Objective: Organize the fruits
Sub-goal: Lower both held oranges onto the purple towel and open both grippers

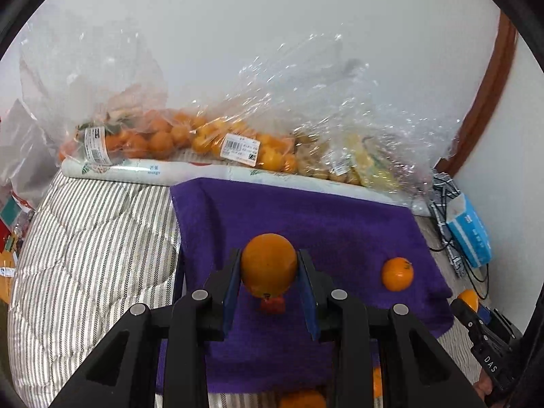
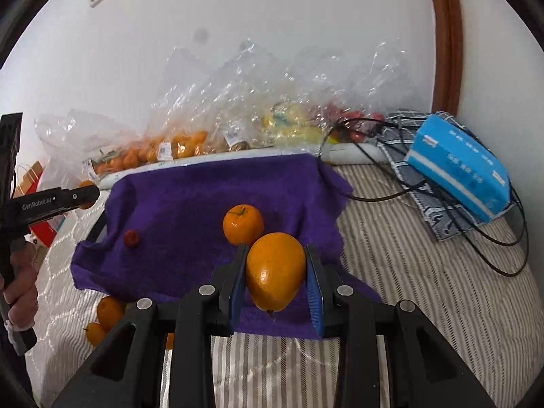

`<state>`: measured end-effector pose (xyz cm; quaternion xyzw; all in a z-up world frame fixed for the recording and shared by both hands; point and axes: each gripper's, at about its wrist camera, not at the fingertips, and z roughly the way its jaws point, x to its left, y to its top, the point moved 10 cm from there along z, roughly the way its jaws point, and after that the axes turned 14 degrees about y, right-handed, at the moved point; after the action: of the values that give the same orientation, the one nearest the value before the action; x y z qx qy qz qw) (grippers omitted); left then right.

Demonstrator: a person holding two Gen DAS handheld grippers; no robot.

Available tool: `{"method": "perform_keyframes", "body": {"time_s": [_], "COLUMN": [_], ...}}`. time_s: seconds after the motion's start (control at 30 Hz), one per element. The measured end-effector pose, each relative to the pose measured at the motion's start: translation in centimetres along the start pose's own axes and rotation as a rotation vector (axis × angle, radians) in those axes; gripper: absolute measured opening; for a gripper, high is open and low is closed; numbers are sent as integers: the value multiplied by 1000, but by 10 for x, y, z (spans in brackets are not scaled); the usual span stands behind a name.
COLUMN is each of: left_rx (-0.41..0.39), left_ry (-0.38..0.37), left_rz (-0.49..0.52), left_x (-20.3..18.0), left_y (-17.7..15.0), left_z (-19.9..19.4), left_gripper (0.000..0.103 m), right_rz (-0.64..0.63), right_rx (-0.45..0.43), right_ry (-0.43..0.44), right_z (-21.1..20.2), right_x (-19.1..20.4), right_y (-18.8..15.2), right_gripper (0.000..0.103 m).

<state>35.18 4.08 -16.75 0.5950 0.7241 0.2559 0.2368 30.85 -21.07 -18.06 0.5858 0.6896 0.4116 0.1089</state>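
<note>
Left gripper [image 1: 268,284] is clamped on an orange [image 1: 268,263], blue pads pressing both sides, held above the purple towel [image 1: 323,224]. Right gripper [image 2: 276,284] grips a second orange [image 2: 275,270], jaws narrowed tight on its flanks, also over the towel. Right under the left one's fruit sits a small red fruit [image 1: 272,305] on the cloth; what kind, hard to tell. One loose mandarin [image 1: 397,273] lies on the towel, just beyond the right gripper's load in the right wrist view. Off the near-left edge of the towel, two more mandarins [image 2: 108,311] rest on the striped bedding [image 2: 408,272]. Against the wall: clear plastic bags of citrus [image 1: 170,139], uncountable through the film. A blue tissue pack [image 2: 459,166] and black cables [image 2: 476,238] lie off right.
</note>
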Motion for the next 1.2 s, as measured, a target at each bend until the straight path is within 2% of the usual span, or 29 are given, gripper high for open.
{"method": "perform_keyframes", "body": {"time_s": [0.23, 0.47, 0.6, 1.0, 1.13, 1.2], "left_rx": [12, 58, 81, 129, 126, 126], "left_ry": [15, 25, 17, 26, 43, 53], "left_rz": [-11, -6, 1, 13, 26, 31], "left_x": [7, 2, -4, -7, -7, -5], "left_y": [4, -2, -4, -16, -17, -16], "left_z": [20, 48, 62, 81, 77, 71], "left_gripper": [31, 31, 31, 31, 34, 45], "right_rz": [-6, 4, -18, -39, -32, -32], "right_rx": [13, 43, 61, 74, 70, 57], "right_ry": [5, 7, -20, -23, -5, 0], "right_z": [26, 55, 66, 74, 73, 70], "right_x": [0, -7, -11, -10, -8, -6], "right_y": [1, -3, -8, -12, -12, -11], "right_gripper": [32, 32, 32, 33, 40, 52]}}
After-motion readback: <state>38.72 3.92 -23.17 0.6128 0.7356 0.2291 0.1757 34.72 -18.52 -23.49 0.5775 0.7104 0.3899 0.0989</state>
